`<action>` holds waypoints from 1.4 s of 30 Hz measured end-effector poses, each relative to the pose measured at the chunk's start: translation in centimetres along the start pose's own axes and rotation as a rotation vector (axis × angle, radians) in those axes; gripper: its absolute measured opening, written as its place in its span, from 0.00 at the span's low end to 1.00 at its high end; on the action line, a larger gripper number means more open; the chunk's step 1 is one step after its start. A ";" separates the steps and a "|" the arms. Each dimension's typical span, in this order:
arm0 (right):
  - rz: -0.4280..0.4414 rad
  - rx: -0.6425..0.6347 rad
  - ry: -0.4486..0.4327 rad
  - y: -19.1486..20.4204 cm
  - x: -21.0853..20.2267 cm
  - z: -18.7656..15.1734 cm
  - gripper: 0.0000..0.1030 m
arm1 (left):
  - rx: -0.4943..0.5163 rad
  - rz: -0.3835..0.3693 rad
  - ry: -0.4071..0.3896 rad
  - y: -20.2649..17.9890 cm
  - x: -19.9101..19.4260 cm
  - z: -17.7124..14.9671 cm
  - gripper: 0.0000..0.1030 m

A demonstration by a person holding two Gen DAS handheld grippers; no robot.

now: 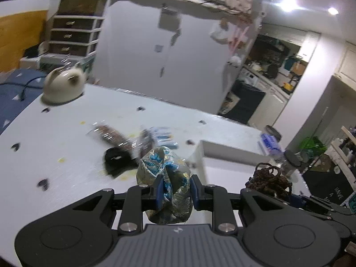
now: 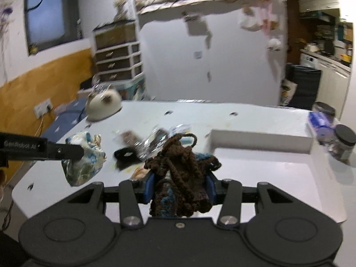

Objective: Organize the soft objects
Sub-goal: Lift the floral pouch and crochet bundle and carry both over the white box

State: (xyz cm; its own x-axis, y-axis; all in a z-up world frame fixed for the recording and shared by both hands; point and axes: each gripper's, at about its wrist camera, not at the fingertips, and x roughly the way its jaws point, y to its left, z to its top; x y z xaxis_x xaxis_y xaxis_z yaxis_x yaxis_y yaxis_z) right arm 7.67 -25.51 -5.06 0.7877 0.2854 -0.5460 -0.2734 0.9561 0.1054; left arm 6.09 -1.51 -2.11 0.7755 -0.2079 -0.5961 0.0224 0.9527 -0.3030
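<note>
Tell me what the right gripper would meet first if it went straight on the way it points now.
Probably the white tray on the table, near its left wall. The right gripper, shut on a brown crochet piece, points down toward it, though depth is unclear.

Centre of the frame, low: the right gripper point(image 2: 179, 185) pinches a dark brown crocheted yarn bundle with blue strands point(image 2: 180, 173) between its blue pads point(image 2: 148, 188). At the left edge, the left gripper point(image 2: 75, 153) comes in as a black bar, clamped on a crumpled blue-and-cream floral fabric pouch point(image 2: 85, 158), lifted clear of the white table point(image 2: 255, 178). Mid-frame on the table lie a black soft piece point(image 2: 125, 154) and blurred clear wrappers point(image 2: 153, 142). To the right sits a shallow white tray point(image 2: 262, 139). A cream cat-shaped plush point(image 2: 103, 105) rests at the far left corner, and two black-lidded jars point(image 2: 342, 143) stand at the right edge.
</note>
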 end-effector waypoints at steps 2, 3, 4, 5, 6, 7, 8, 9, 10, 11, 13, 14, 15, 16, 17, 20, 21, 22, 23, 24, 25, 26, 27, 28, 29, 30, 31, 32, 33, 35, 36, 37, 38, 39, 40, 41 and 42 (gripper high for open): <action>-0.019 0.019 -0.014 -1.5 -0.4 0.4 0.45 | 0.014 -0.018 -0.010 -1.4 0.3 0.4 0.26; -0.026 0.029 -0.015 -2.3 -0.5 0.5 0.45 | 0.026 -0.029 -0.013 -2.4 0.6 0.6 0.26; -0.032 0.038 -0.015 -3.0 -0.4 0.7 0.45 | 0.035 -0.036 -0.013 -3.2 0.9 0.8 0.26; -0.039 0.046 -0.012 -3.9 -0.5 0.8 0.45 | 0.045 -0.043 -0.011 -4.1 1.3 0.9 0.26; -0.044 0.052 -0.008 -4.8 -0.4 1.0 0.45 | 0.050 -0.049 -0.007 -4.9 1.7 0.9 0.26; -0.049 0.056 -0.004 -5.7 -0.4 1.1 0.45 | 0.054 -0.057 -0.001 -5.7 2.2 0.9 0.26; -0.055 0.060 0.000 -6.7 -0.4 1.2 0.45 | 0.057 -0.065 0.006 -6.5 2.8 0.9 0.26; -0.062 0.064 0.007 -7.7 -0.3 1.3 0.45 | 0.063 -0.073 0.014 -7.5 3.4 0.9 0.26; -0.068 0.069 0.013 -8.6 -0.2 1.5 0.45 | 0.068 -0.078 0.020 -8.4 4.0 1.0 0.26; -0.075 0.075 0.020 -9.7 -0.2 1.6 0.45 | 0.073 -0.084 0.029 -9.4 4.6 1.0 0.26; -0.085 0.086 0.034 -11.6 0.0 1.6 0.46 | 0.082 -0.090 0.046 -11.0 5.8 1.0 0.26; -0.091 0.091 0.040 -12.6 0.0 1.6 0.46 | 0.087 -0.093 0.056 -11.8 6.5 0.9 0.26; -0.097 0.095 0.045 -13.3 0.1 1.6 0.46 | 0.091 -0.098 0.068 -12.8 7.3 0.9 0.26; -0.101 0.102 0.051 -14.2 0.2 1.5 0.46 | 0.095 -0.102 0.078 -13.5 7.9 0.8 0.26; -0.105 0.108 0.057 -15.2 0.1 1.5 0.46 | 0.099 -0.106 0.090 -14.2 8.7 0.8 0.26; -0.115 0.125 0.074 -17.6 0.0 1.1 0.46 | 0.111 -0.125 0.123 -16.5 10.5 0.4 0.26; -0.116 0.132 0.082 -18.4 0.1 1.0 0.46 | 0.116 -0.131 0.136 -17.3 11.1 0.2 0.26; -0.117 0.136 0.089 -19.2 0.2 0.9 0.46 | 0.121 -0.136 0.149 -18.0 11.7 0.0 0.26; -0.119 0.141 0.097 -19.9 0.2 0.7 0.46 | 0.127 -0.142 0.162 -18.8 12.3 -0.2 0.26; -0.121 0.146 0.105 -20.6 0.3 0.6 0.46 | 0.132 -0.149 0.175 -19.6 12.8 -0.4 0.26; -0.121 0.151 0.112 -21.3 0.3 0.4 0.46 | 0.139 -0.156 0.187 -20.4 13.3 -0.7 0.26; -0.119 0.154 0.118 -22.0 0.3 0.3 0.46 | 0.144 -0.161 0.196 -21.0 13.7 -0.9 0.26; -0.119 0.156 0.125 -22.7 0.3 0.1 0.46 | 0.149 -0.167 0.205 -21.7 14.2 -1.1 0.26; -0.118 0.157 0.130 -23.3 0.3 0.0 0.46 | 0.150 -0.172 0.211 -22.3 14.7 -1.3 0.26; -0.118 0.159 0.134 -23.7 0.3 -0.1 0.46 | 0.151 -0.176 0.218 -22.8 15.1 -1.5 0.26; -0.120 0.163 0.139 -24.3 0.2 -0.3 0.46 | 0.152 -0.183 0.227 -23.5 15.7 -1.7 0.26; -0.121 0.166 0.141 -24.9 0.2 -0.4 0.46 | 0.152 -0.189 0.236 -24.0 16.2 -1.8 0.26; -0.123 0.172 0.144 -25.5 0.2 -0.5 0.46 | 0.153 -0.199 0.246 -24.5 16.8 -2.0 0.26; -0.124 0.179 0.148 -26.2 0.1 -0.5 0.46 | 0.154 -0.207 0.255 -24.8 17.2 -2.2 0.26; -0.123 0.195 0.161 -27.1 0.4 -0.6 0.46 | 0.160 -0.221 0.281 -25.7 18.4 -2.7 0.26; -0.121 0.204 0.171 -27.6 0.6 -0.8 0.46 | 0.164 -0.221 0.301 -26.1 19.1 -3.1 0.26; -0.117 0.212 0.179 -27.9 0.9 -0.9 0.46 | 0.170 -0.216 0.315 -26.4 19.7 -3.4 0.26; -0.109 0.220 0.189 -28.2 1.2 -1.0 0.46 | 0.179 -0.212 0.329 -26.7 20.2 -3.7 0.26; -0.096 0.227 0.199 -28.4 1.5 -1.2 0.46 | 0.188 -0.206 0.342 -27.0 20.8 -4.0 0.26; -0.080 0.234 0.209 -28.6 1.9 -1.3 0.46 | 0.196 -0.201 0.352 -27.3 21.2 -4.2 0.26; -0.059 0.241 0.221 -28.8 2.3 -1.5 0.46 | 0.204 -0.196 0.360 -27.5 21.5 -4.4 0.26; -0.041 0.246 0.231 -28.9 2.7 -1.5 0.46 | 0.212 -0.188 0.368 -27.7 21.9 -4.7 0.26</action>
State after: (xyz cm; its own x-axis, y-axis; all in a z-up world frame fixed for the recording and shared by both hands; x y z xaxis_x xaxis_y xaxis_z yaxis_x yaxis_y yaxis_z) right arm 16.82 -52.44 -10.84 0.6420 0.2504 -0.7246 -0.0800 0.9619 0.2615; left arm 19.53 -33.47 -10.27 0.4708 -0.4099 -0.7813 0.2999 0.9071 -0.2953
